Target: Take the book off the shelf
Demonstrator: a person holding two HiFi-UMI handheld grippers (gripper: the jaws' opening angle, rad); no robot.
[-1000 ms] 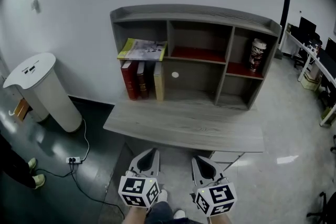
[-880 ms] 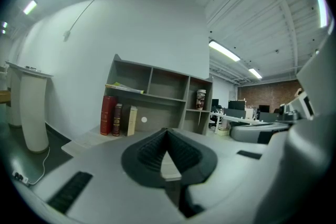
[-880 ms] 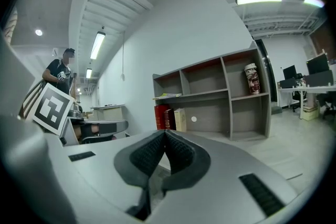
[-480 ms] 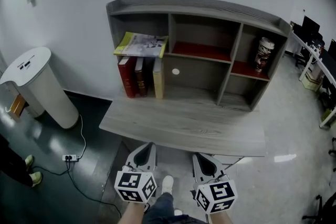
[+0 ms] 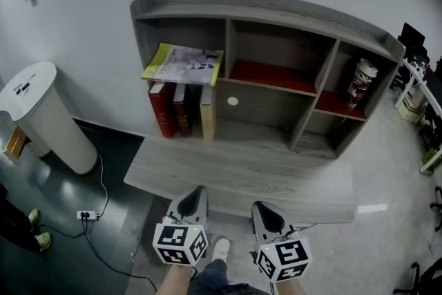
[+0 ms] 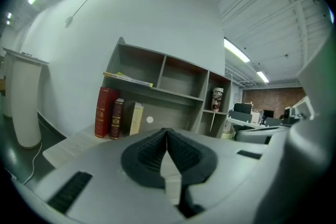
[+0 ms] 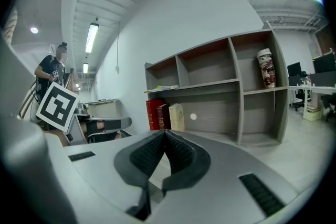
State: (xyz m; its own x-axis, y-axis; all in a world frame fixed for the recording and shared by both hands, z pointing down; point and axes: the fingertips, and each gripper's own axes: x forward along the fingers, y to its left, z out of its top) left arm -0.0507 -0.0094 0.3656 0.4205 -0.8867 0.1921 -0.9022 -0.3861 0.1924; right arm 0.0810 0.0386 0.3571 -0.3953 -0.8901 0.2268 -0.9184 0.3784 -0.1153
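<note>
Three books stand upright in the shelf's lower left compartment: a red book [image 5: 158, 109], a dark red book [image 5: 181, 109] and a cream book [image 5: 207, 112]. A yellow-edged magazine [image 5: 184, 64] lies flat on the board above them. The same books show in the left gripper view, red book [image 6: 105, 112] to cream book [image 6: 136, 118], and the red book [image 7: 155, 114] shows in the right gripper view. My left gripper [image 5: 196, 194] and right gripper [image 5: 263, 209] hang low before the desk's front edge, well short of the books. Both are shut and hold nothing.
The grey shelf unit [image 5: 228, 16] stands on a wooden desk [image 5: 235, 173] against a white wall. A patterned can [image 5: 361, 81] sits in the right compartment. A white cylindrical bin [image 5: 38, 114] stands left, with a cable and socket strip [image 5: 86, 215] on the floor. A person stands at far left.
The head view has drawn closer, so the shelf looks larger and sits slightly further left. Both grippers stay shut near the bottom of the view.
</note>
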